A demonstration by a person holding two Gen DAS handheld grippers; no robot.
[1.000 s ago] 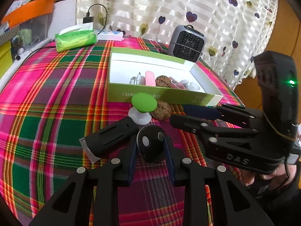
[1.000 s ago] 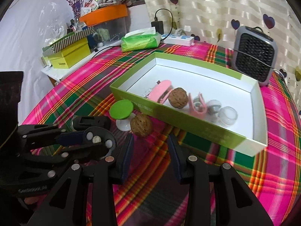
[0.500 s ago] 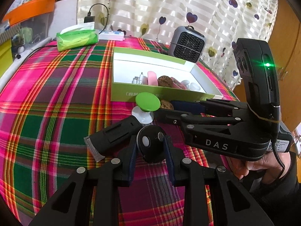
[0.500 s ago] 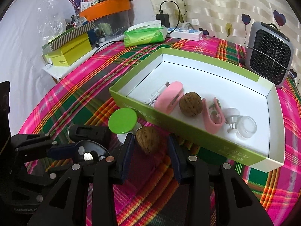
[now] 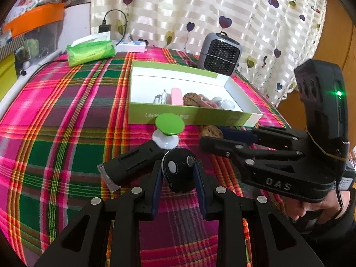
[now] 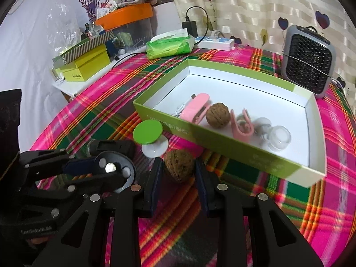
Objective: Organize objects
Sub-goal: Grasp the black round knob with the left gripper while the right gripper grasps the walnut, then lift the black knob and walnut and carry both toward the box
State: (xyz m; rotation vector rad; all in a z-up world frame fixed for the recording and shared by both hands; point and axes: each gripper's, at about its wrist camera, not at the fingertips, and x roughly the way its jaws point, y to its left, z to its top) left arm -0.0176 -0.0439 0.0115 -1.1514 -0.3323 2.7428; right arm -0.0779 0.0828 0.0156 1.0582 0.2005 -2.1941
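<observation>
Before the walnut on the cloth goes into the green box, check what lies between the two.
Only the box's near wall stands between the walnut and the box floor, so it must be lifted over. The right gripper is closing around the walnut with nothing between.

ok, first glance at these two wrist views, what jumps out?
The loud pink-and-green plaid tablecloth fills both views, with a green-walled white-lined cardboard box at centre holding small items. In front of it, the right gripper is closing its fingers around a brown walnut, beside the left gripper clamping a black round gadget.
</observation>
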